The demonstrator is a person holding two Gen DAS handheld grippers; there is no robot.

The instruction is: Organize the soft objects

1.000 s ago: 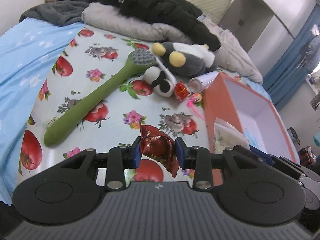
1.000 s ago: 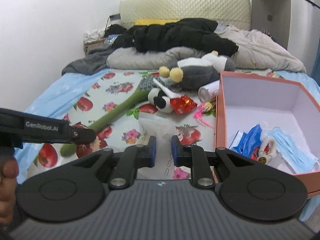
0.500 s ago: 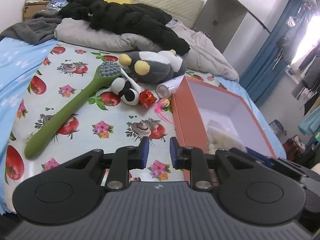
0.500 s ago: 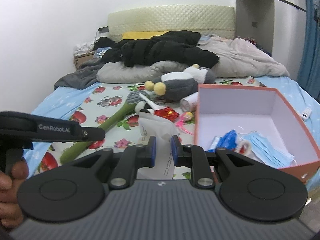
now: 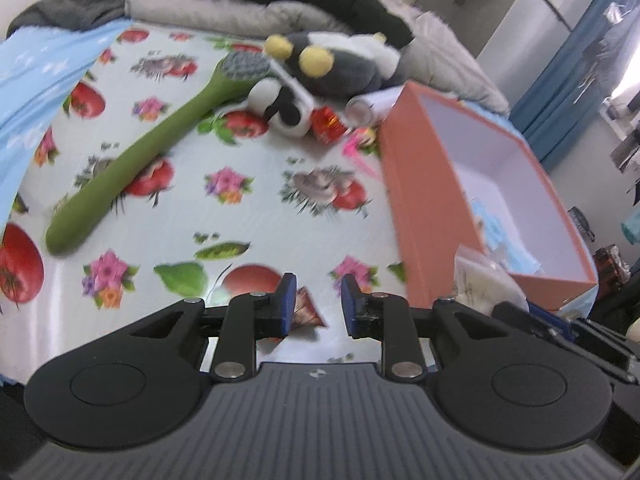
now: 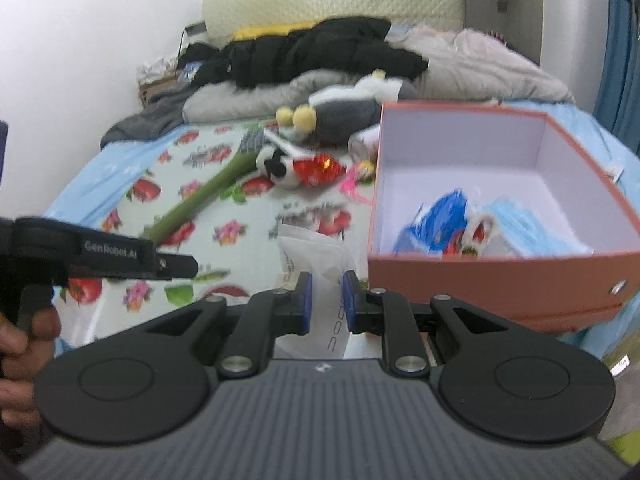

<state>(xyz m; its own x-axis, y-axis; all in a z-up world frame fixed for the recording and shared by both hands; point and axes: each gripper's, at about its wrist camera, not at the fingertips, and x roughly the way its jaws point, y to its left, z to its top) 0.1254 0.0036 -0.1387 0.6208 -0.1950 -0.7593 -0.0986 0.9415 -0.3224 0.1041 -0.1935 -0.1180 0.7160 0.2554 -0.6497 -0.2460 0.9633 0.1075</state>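
The right tool [image 6: 325,300] pinches a white packet [image 6: 316,256] beside the orange box [image 6: 496,276]; the empty left tool [image 5: 316,300] is opening over a red wrapper [image 5: 306,314], which may slip away.

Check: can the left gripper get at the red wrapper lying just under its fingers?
Probably yes. The red wrapper lies flat on the tablecloth, partly behind the left finger of the left gripper. Its jaws are opening, with nothing between them, and nothing blocks the way down.
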